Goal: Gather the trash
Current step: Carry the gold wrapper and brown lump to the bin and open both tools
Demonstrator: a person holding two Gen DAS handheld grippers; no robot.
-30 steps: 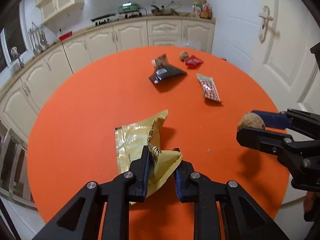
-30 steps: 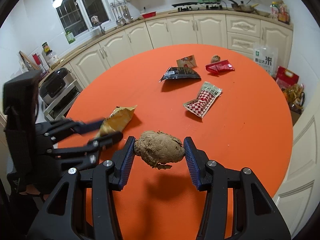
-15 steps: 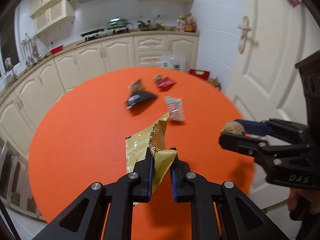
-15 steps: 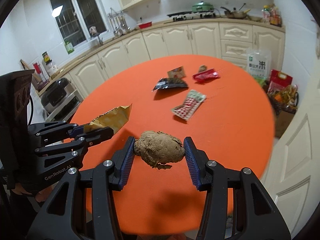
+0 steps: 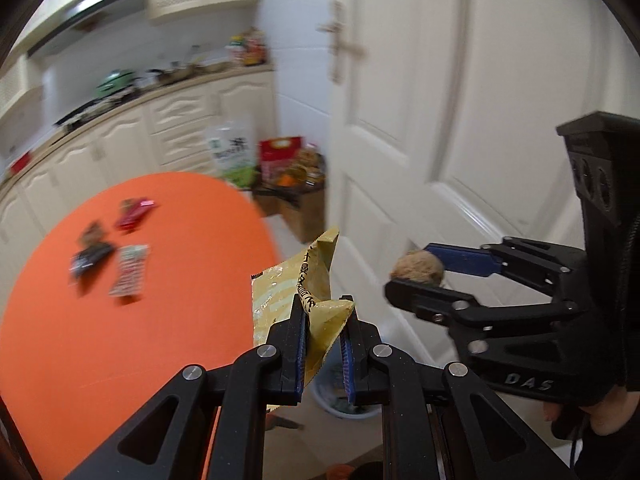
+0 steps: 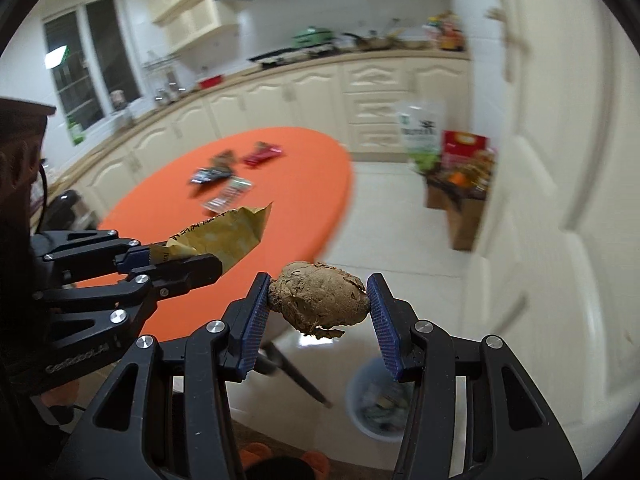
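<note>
My left gripper [image 5: 323, 312] is shut on a crumpled yellow wrapper [image 5: 296, 284], held past the rim of the round orange table [image 5: 120, 320]. My right gripper [image 6: 318, 304] is shut on a brown crumpled paper ball [image 6: 318, 300]. Each gripper shows in the other's view: the right gripper [image 5: 416, 276] with the brown ball [image 5: 418, 270], the left gripper [image 6: 180, 258] with the yellow wrapper [image 6: 228, 236]. Below them on the floor stands a pale bin [image 6: 376, 400] holding trash. A black wrapper [image 5: 90, 258], a red wrapper [image 5: 134, 214] and a checked wrapper [image 5: 130, 272] lie on the table.
A white door [image 5: 460, 120] stands close ahead and to the right. Bags and a cardboard box [image 6: 460, 184] sit on the floor by the cabinets [image 6: 304, 100]. A dark chair leg [image 6: 296, 372] slants under the table near the bin. A hand [image 5: 608, 416] grips the right tool.
Both grippers have swung right off the table with their loads, from over the orange top to over the floor by the door. The left jaws tightened on the yellow wrapper and lifted it.
</note>
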